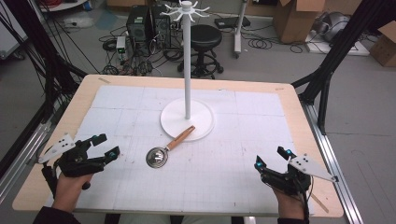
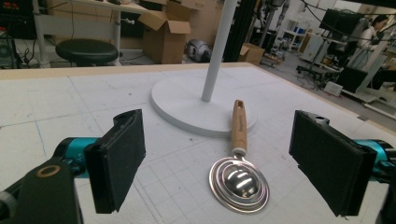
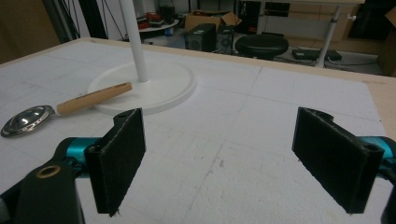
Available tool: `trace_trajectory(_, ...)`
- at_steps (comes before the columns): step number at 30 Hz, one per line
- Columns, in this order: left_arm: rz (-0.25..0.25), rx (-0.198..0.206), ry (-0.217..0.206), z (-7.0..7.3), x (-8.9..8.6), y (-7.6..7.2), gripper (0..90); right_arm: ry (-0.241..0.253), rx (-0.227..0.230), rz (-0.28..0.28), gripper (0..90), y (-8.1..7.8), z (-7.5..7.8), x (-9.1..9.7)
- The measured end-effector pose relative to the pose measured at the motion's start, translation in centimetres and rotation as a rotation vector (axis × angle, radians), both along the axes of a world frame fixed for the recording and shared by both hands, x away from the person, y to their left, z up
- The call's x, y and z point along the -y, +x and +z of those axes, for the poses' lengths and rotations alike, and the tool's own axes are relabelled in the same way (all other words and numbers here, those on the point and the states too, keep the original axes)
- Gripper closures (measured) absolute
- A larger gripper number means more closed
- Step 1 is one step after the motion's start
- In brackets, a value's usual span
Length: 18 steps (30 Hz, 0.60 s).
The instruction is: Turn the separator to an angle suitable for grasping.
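High view: a metal strainer spoon lies mid-table, its wooden handle resting on the white stand's base. Left gripper and right gripper both gape, empty. Likely light, rigid — take the wooden handle, grippier than the slick bowl.

The high view looked forward and down from above the person's side of the pale wooden table covered by a white gridded sheet, taking in its whole top and the cluttered floor beyond. The left gripper view sat low and close over the sheet, facing a round metal scoop with a wooden handle and the white stand with a round base. The right gripper view, equally low, faced the same stand and scoop from farther off. All three views shared them.
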<state>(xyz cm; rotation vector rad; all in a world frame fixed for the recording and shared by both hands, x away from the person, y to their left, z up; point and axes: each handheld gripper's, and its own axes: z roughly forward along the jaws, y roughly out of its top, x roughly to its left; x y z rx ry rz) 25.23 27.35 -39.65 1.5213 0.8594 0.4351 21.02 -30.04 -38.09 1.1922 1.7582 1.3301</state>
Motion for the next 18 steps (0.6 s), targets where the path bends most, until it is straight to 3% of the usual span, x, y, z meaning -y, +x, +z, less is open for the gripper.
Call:
trace_trajectory(6, -0.009, -0.003, 0.036, 0.0, 0.9, 0.0, 18.2, 0.002, -0.001, -0.001, 16.3, 0.0, 0.0, 0.1)
trace_trajectory(18, -0.008, -0.012, 0.036, -0.2, 1.3, 0.4, 18.7, 0.017, -0.016, -0.008, 18.8, 0.4, -0.3, 0.2)
